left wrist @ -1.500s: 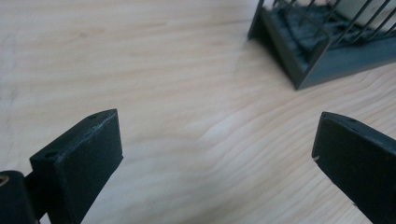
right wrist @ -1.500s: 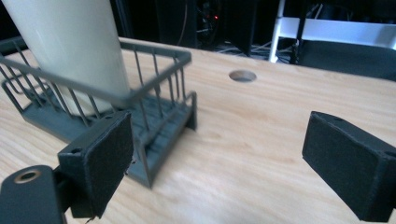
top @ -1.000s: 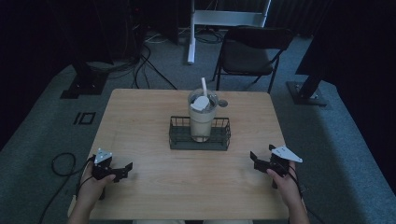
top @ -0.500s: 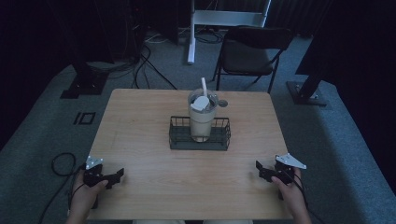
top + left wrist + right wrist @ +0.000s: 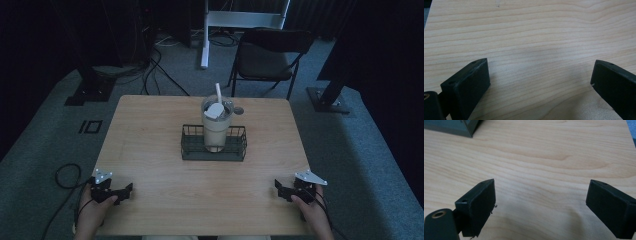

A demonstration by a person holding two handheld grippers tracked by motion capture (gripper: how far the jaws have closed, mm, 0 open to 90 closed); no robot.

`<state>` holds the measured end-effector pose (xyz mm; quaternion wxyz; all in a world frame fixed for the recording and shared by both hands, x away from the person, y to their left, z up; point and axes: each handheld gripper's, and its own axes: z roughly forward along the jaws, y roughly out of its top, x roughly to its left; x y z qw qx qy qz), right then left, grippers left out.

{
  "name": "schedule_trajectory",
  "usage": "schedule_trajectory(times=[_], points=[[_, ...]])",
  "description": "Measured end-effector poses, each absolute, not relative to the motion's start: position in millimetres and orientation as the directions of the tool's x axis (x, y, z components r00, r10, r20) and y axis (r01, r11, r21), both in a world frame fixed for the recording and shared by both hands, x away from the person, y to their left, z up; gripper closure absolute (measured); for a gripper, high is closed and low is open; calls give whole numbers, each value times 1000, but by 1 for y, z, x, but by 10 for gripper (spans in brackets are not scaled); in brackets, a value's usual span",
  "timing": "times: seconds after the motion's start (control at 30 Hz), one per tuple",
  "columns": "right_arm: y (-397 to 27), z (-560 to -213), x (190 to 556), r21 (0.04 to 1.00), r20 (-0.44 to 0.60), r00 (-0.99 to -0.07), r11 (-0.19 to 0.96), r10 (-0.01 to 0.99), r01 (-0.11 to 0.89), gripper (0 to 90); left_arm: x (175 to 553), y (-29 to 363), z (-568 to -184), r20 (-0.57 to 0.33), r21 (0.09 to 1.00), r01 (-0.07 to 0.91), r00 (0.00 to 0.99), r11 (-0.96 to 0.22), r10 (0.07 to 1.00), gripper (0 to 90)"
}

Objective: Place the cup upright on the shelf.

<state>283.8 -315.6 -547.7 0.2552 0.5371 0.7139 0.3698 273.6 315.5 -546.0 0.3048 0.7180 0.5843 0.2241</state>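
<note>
Seen from the high view: wooden table (image 5: 150,150) filling the middle of the frame, dark wire basket (image 5: 214,150) at its centre, tall clear cup (image 5: 216,126) standing upright inside the basket, white straw (image 5: 218,92) rising from the cup's top, small round object (image 5: 239,110) just right of the cup near the table's far edge, too small to identify. Left gripper (image 5: 125,191) at lower left of the frame near the table's front edge, held in a hand (image 5: 92,214) entering from the bottom; right gripper (image 5: 280,189) at lower right, likewise held in a hand (image 5: 312,212). Both well apart from the basket. In the left gripper view, jaws spread wide over bare wood, nothing between them. In the right gripper view, jaws likewise released and wide, empty, with a dark corner of the basket (image 5: 454,127) at upper left. Black chair (image 5: 270,55) on grey carpet beyond the table, upper right of centre.
</note>
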Motion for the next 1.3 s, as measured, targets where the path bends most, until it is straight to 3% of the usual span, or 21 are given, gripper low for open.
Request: schedule_trajectory(times=[0.1, 0.5, 0.8, 1.3], points=[[-317, -548, 282, 787, -6, -289, 183, 957, 589, 89, 273, 313, -546, -7, 694, 704, 218, -152, 976, 26], [-315, -551, 285, 721, 10, -322, 217, 947, 658, 89, 273, 310, -547, 10, 690, 707, 205, -155, 979, 26], [-314, -552, 285, 720, 11, -321, 215, 947, 659, 89, 273, 300, -547, 8, 692, 717, 107, -83, 994, 24], [-315, -552, 285, 720, 12, -321, 215, 947, 660, 88, 273, 300, -547, 8, 693, 716, 107, -83, 994, 23]])
